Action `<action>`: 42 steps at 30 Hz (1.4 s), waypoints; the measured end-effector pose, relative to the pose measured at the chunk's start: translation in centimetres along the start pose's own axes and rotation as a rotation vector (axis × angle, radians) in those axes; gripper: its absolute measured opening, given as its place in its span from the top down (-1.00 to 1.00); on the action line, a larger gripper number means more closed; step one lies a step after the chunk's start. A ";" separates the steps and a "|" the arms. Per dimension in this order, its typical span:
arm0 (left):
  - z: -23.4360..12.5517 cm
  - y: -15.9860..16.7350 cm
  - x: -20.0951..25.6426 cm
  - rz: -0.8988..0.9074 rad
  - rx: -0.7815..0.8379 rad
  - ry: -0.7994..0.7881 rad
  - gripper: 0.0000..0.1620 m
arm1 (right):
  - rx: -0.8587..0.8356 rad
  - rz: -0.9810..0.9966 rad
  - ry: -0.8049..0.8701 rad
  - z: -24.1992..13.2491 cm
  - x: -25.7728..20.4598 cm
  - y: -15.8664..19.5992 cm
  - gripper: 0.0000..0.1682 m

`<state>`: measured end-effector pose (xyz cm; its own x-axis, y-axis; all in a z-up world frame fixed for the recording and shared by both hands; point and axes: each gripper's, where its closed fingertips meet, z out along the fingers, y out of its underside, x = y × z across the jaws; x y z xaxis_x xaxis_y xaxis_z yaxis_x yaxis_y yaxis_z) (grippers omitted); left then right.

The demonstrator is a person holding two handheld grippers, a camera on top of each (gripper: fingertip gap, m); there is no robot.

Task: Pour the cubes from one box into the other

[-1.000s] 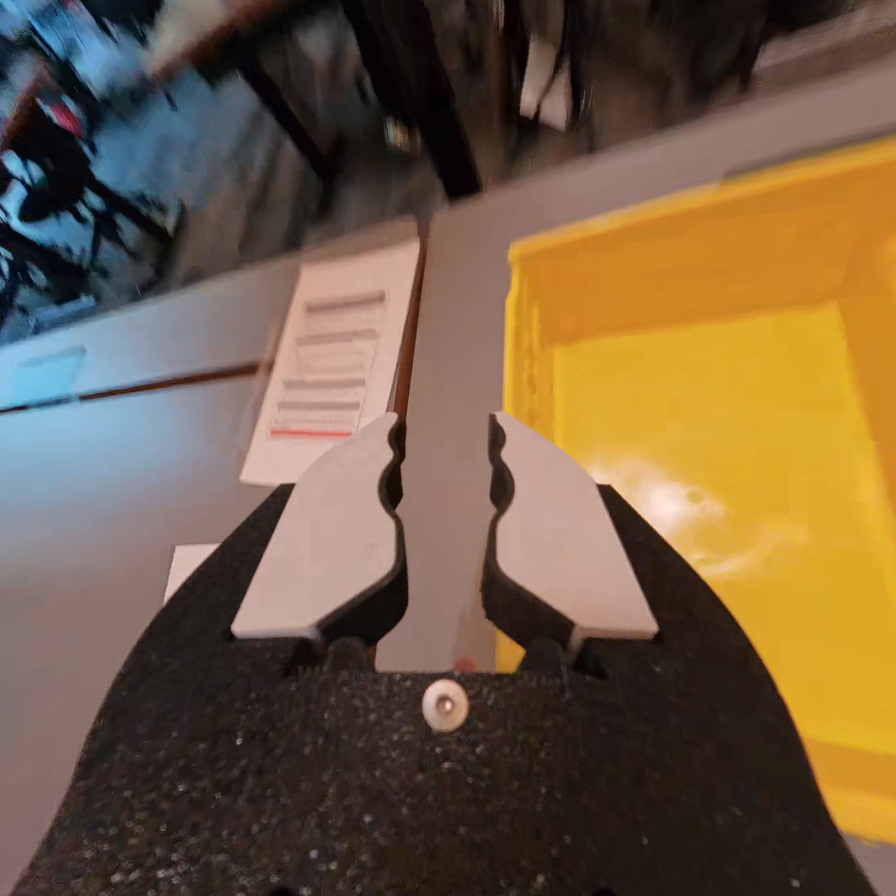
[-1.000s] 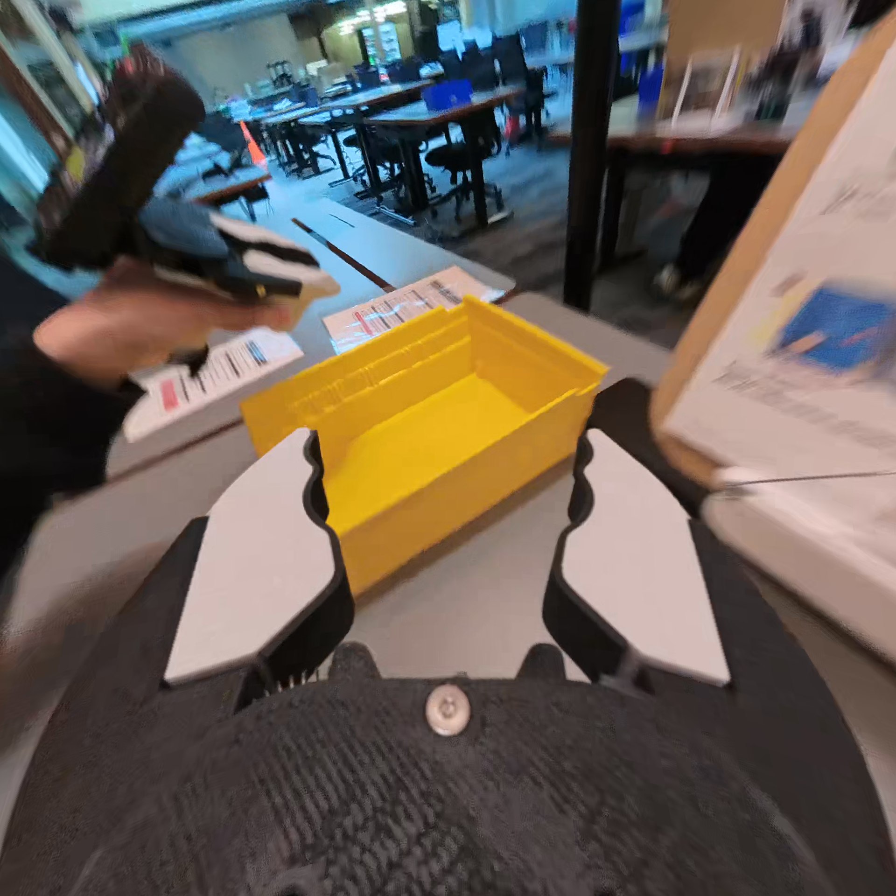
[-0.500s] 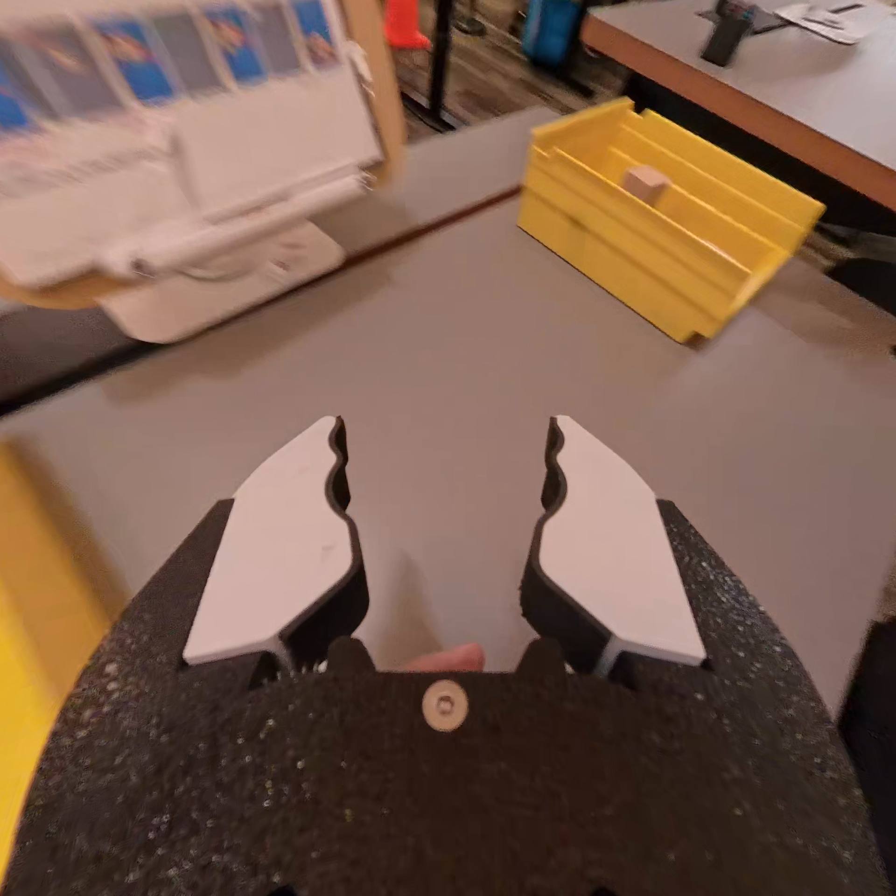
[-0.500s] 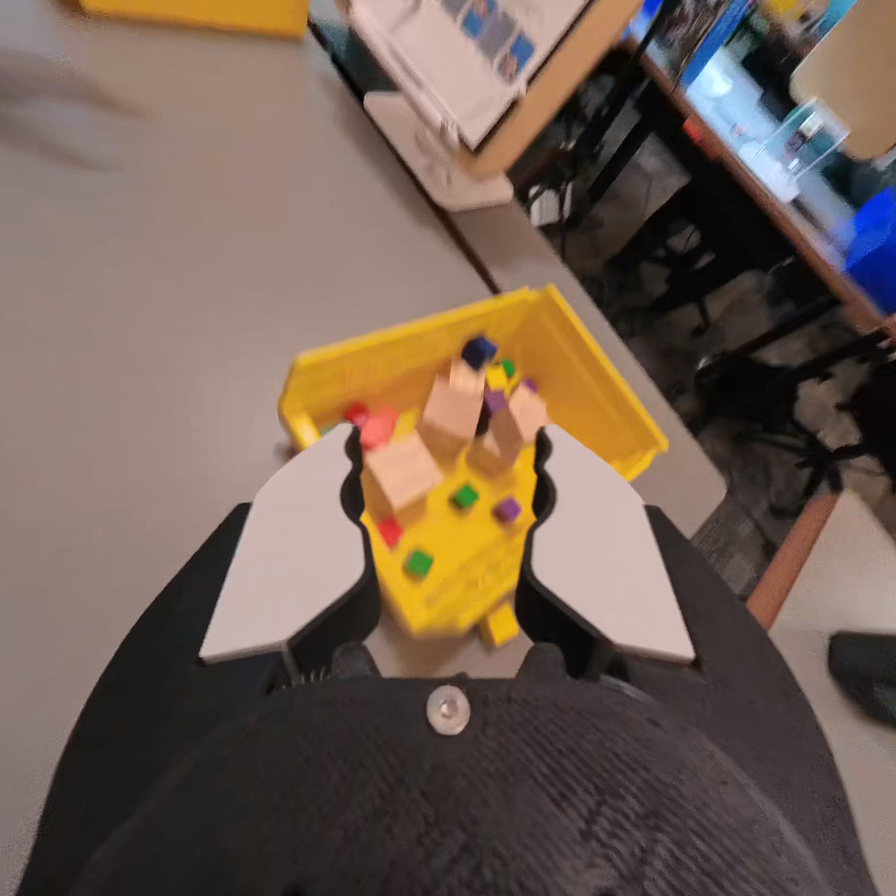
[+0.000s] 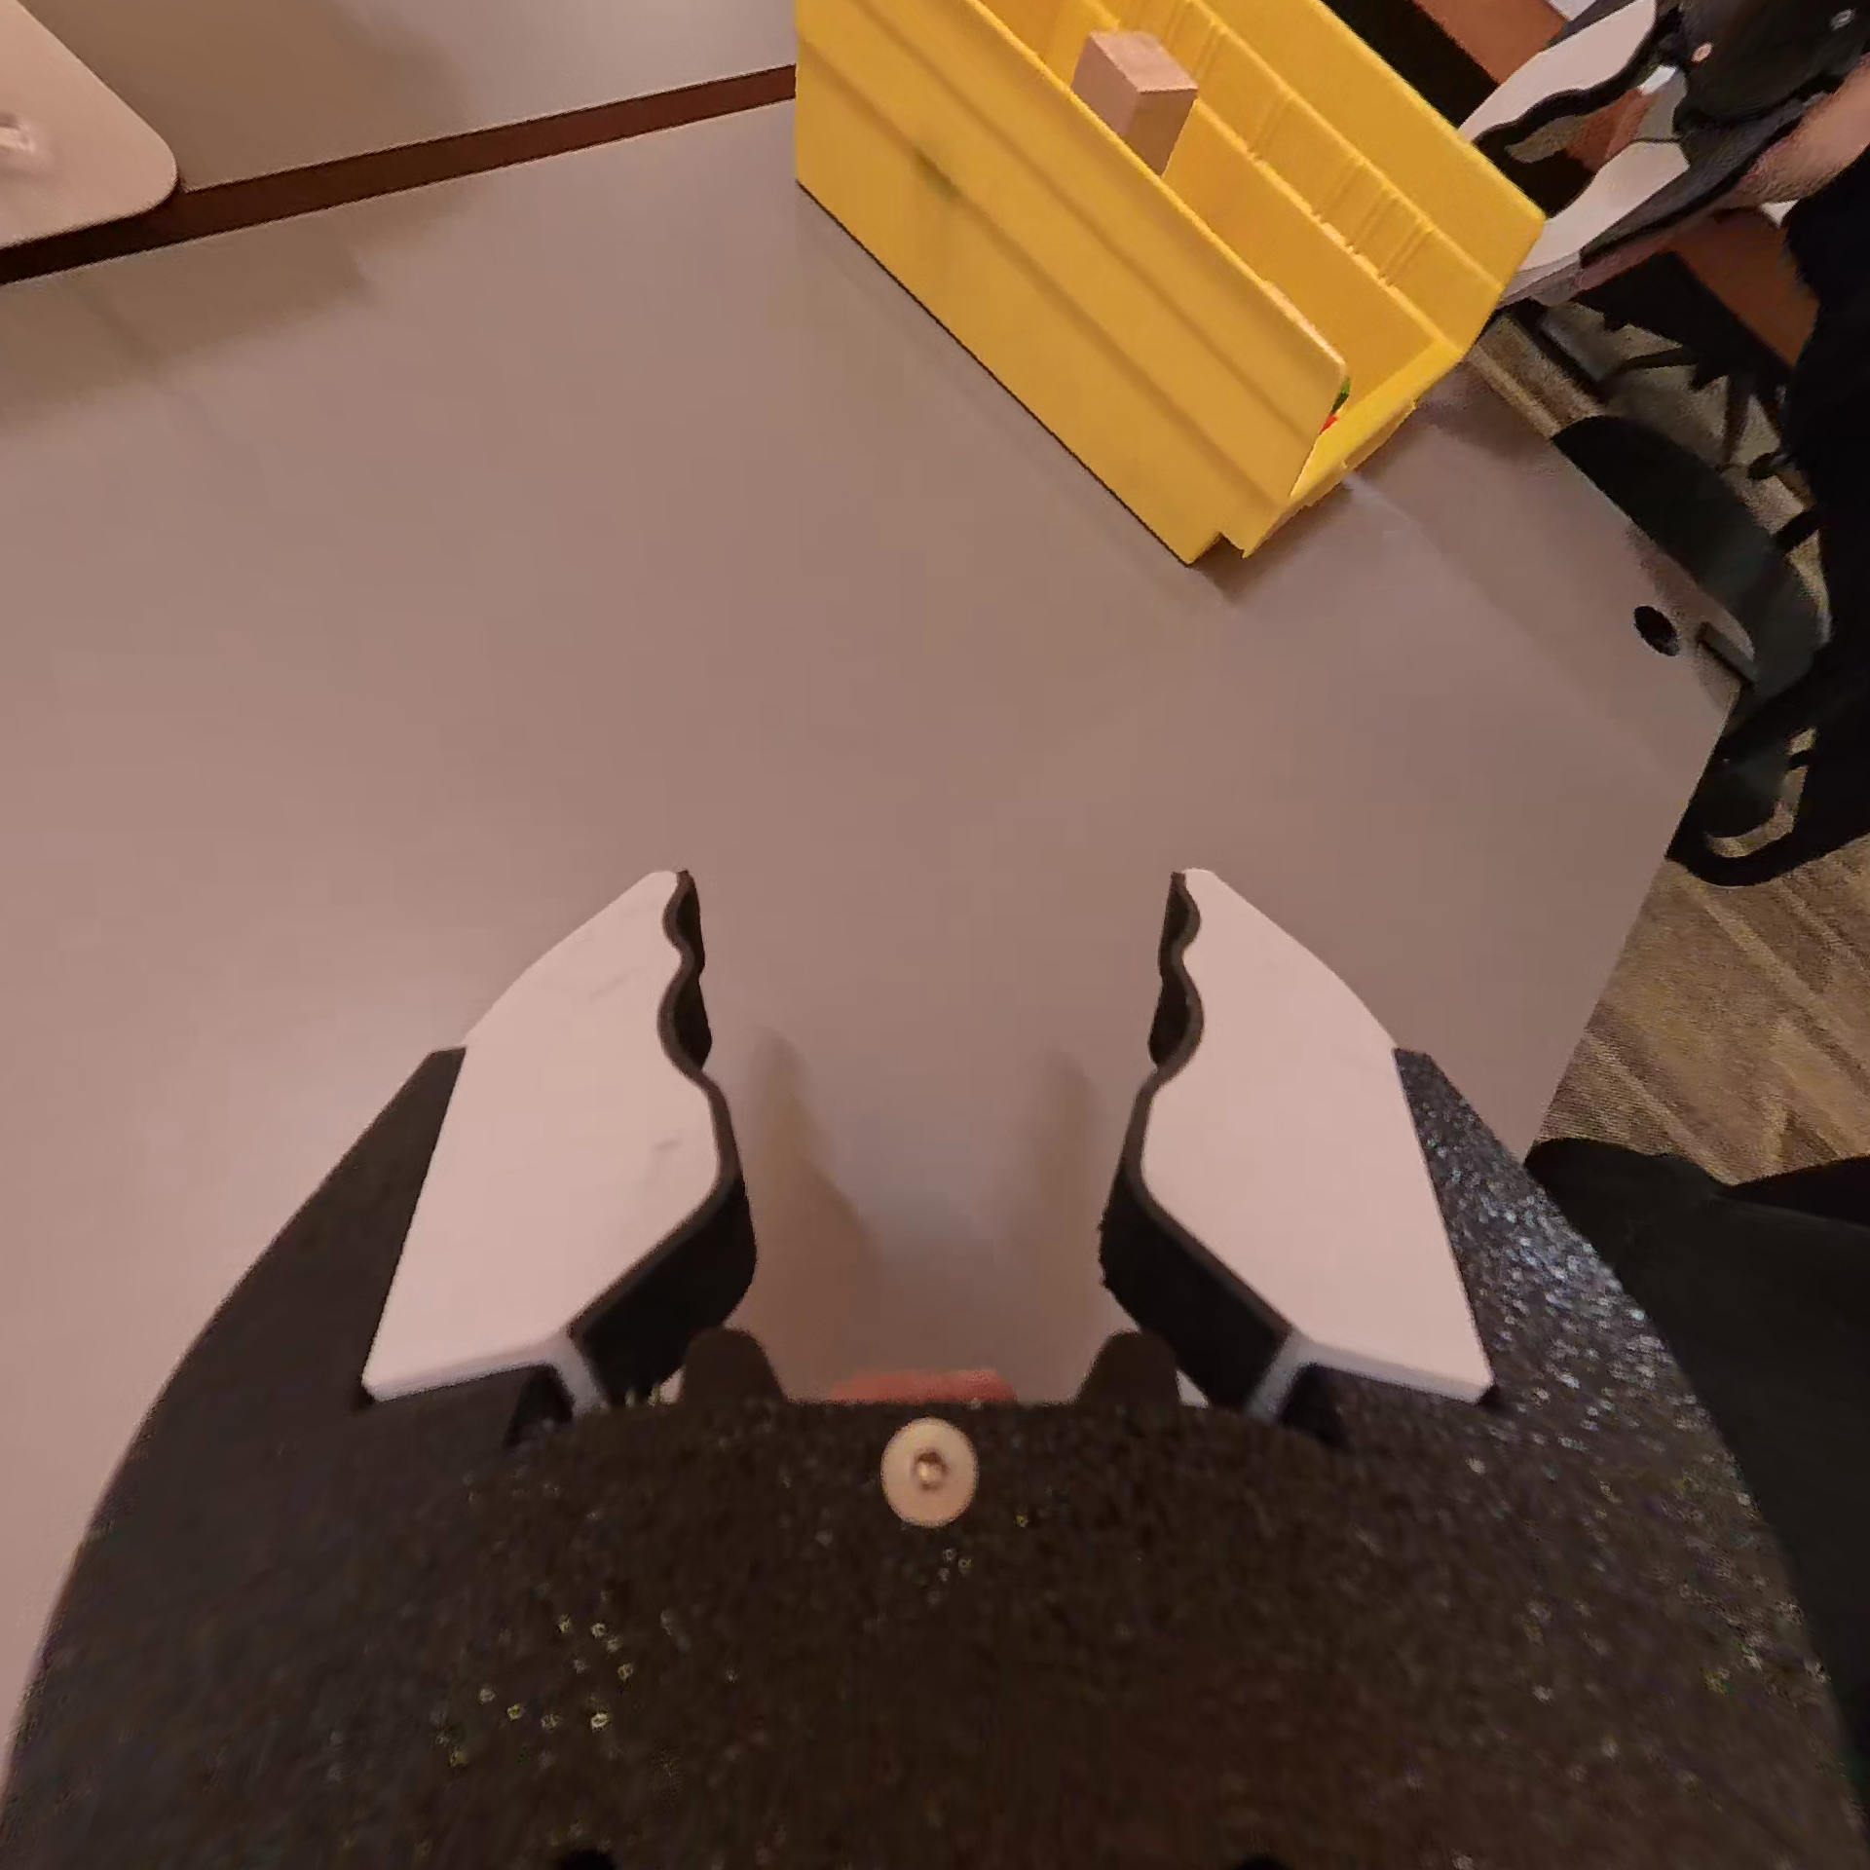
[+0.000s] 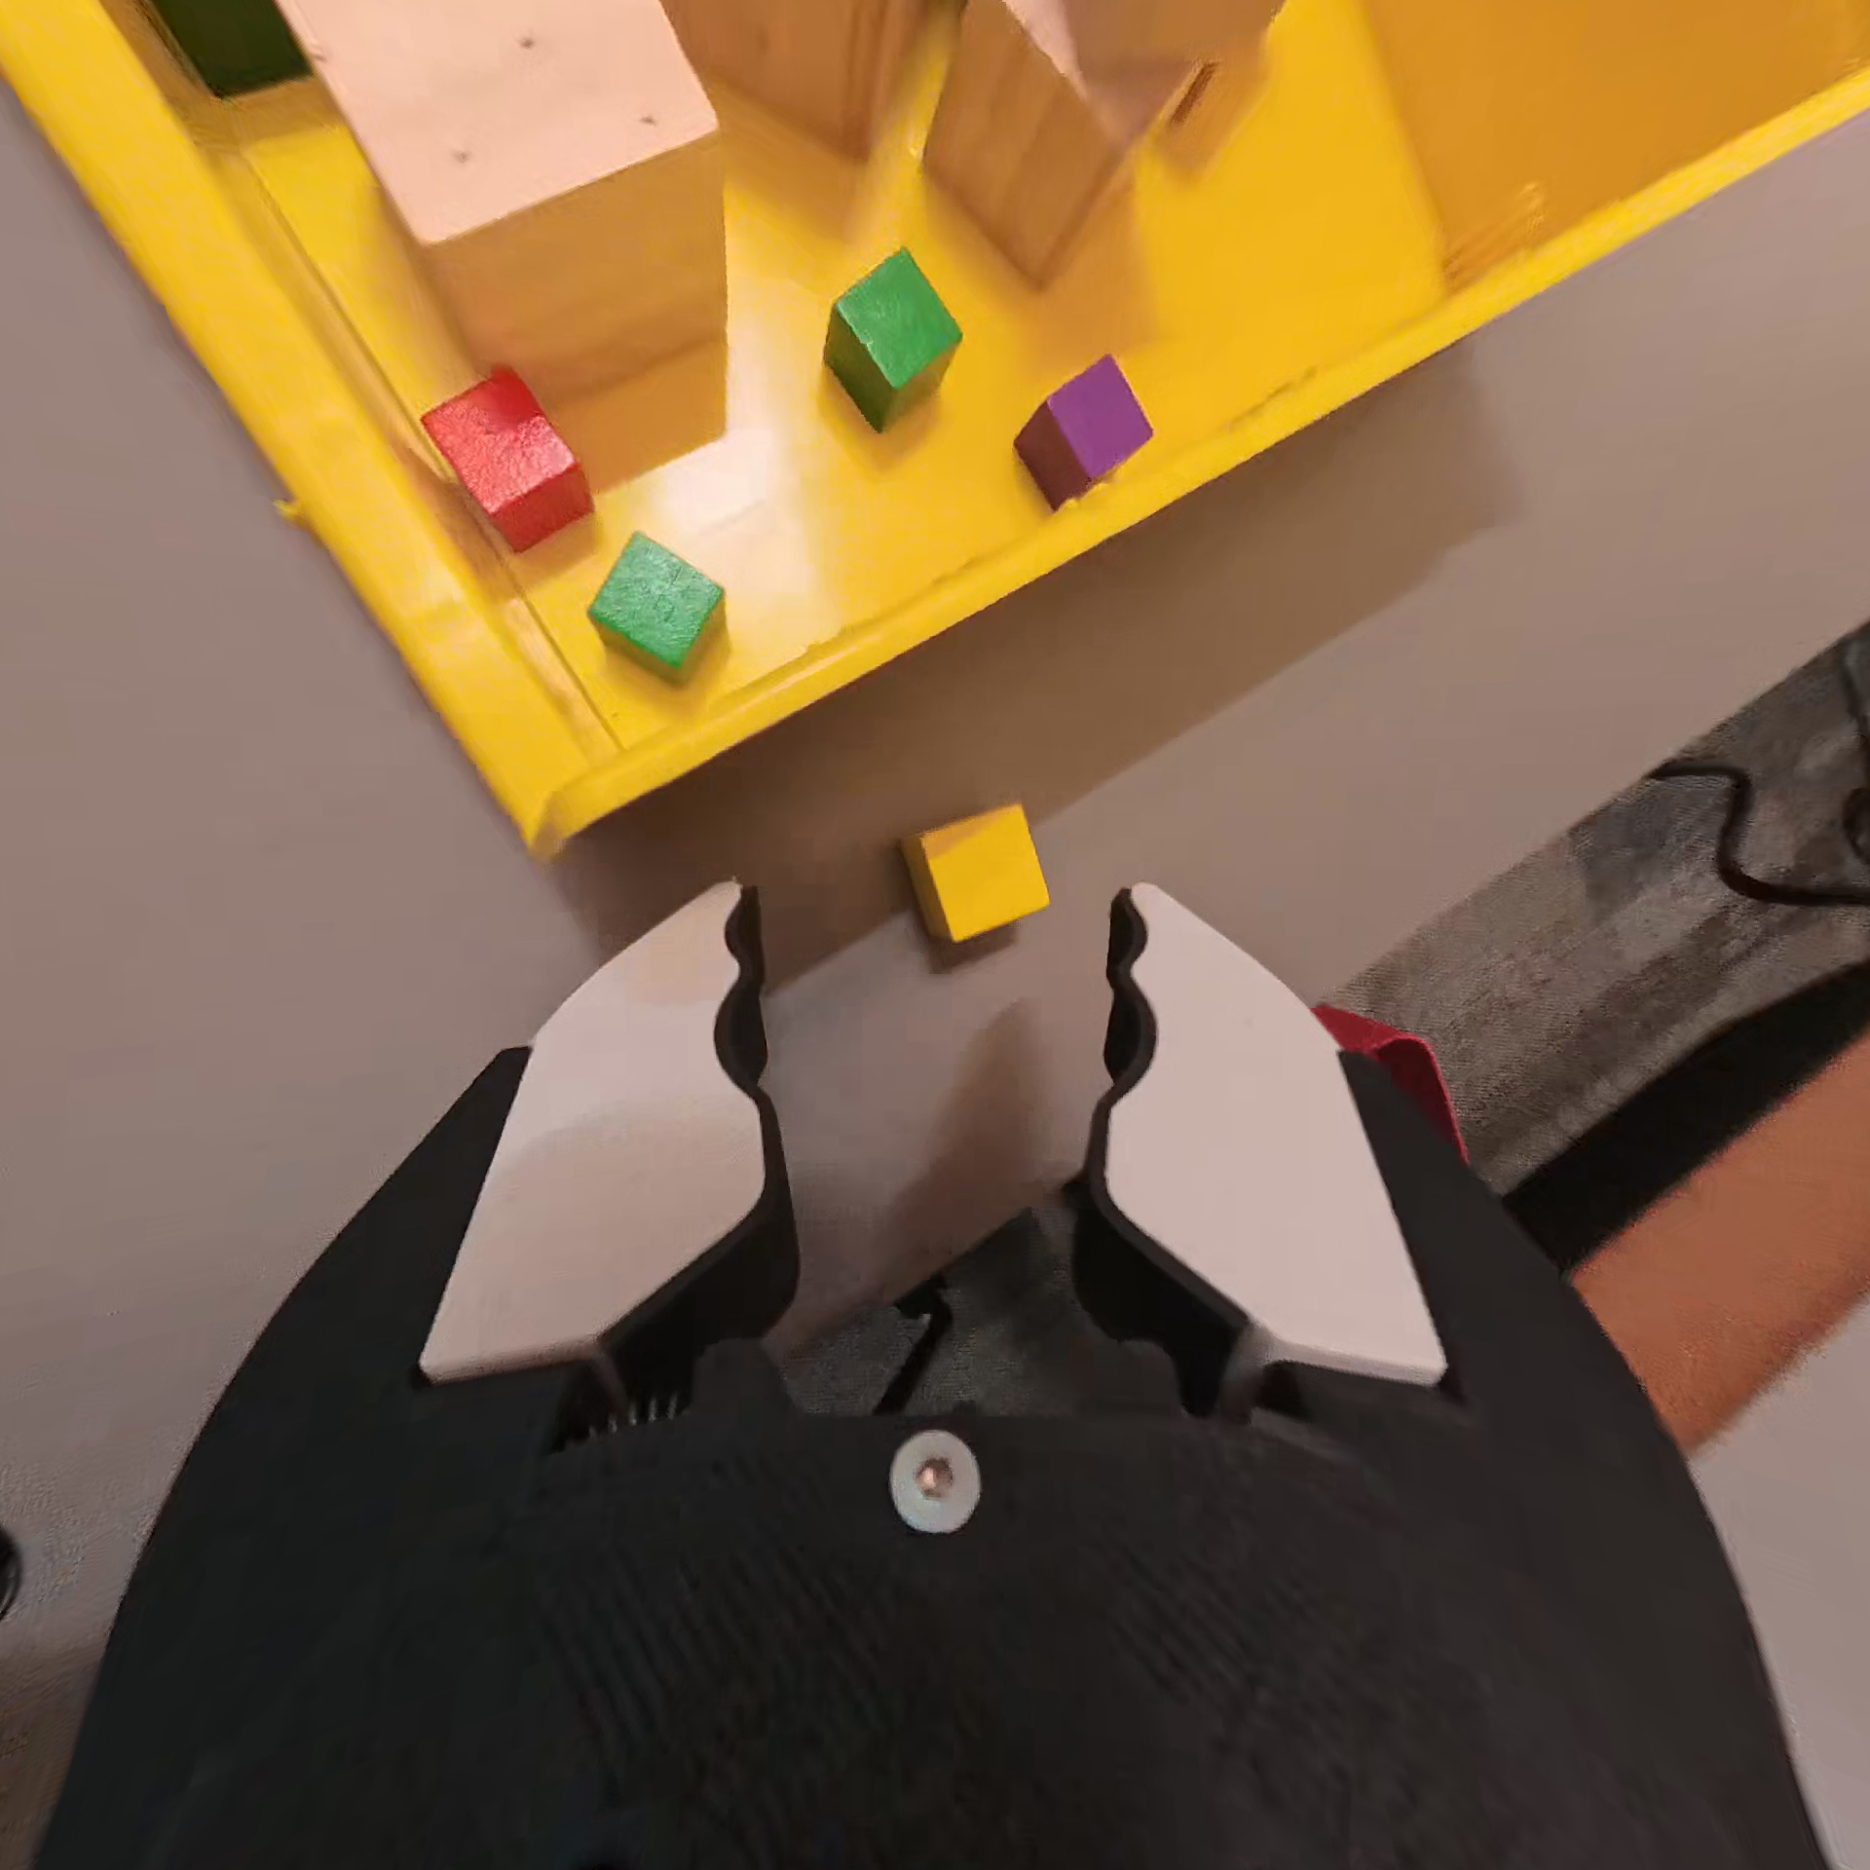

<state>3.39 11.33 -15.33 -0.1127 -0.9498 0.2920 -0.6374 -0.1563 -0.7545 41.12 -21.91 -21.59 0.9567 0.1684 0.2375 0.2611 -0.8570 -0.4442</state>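
A yellow box [image 6: 405,567] fills the top of the right wrist view. It holds a red cube [image 6: 506,455], two green cubes [image 6: 890,334], a purple cube [image 6: 1085,430] and large wooden blocks [image 6: 526,132]. A yellow cube [image 6: 976,870] lies on the table outside the box, just ahead of my right gripper [image 6: 933,896], which is open and empty. My left gripper [image 5: 931,890] is open and empty over the bare grey table. The same box [image 5: 1063,233] stands far ahead of it to the right, with a wooden block [image 5: 1133,91] sticking up.
The table's edge [image 5: 1619,810] runs down the right side of the left wrist view, with floor and a chair base beyond. A dark seam [image 5: 455,172] and a white stand base [image 5: 61,152] lie at the back left. A red object [image 6: 1386,1063] sits by the right gripper.
My right gripper swung from the empty box to the cube box and came close to its near rim. My left gripper turned from the empty box toward the cube box and opened wider.
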 end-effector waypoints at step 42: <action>8.1 -6.8 14.8 0.209 0.179 0.024 0.02 | 0.601 0.654 0.627 -6.5 -3.9 -17.9 0.13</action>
<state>12.27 -3.90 -10.62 -0.2470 -0.9601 0.1309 -0.4542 -0.0046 -0.8909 31.86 -10.35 -8.95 0.7417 -0.6592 0.1239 -0.0917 -0.2827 -0.9548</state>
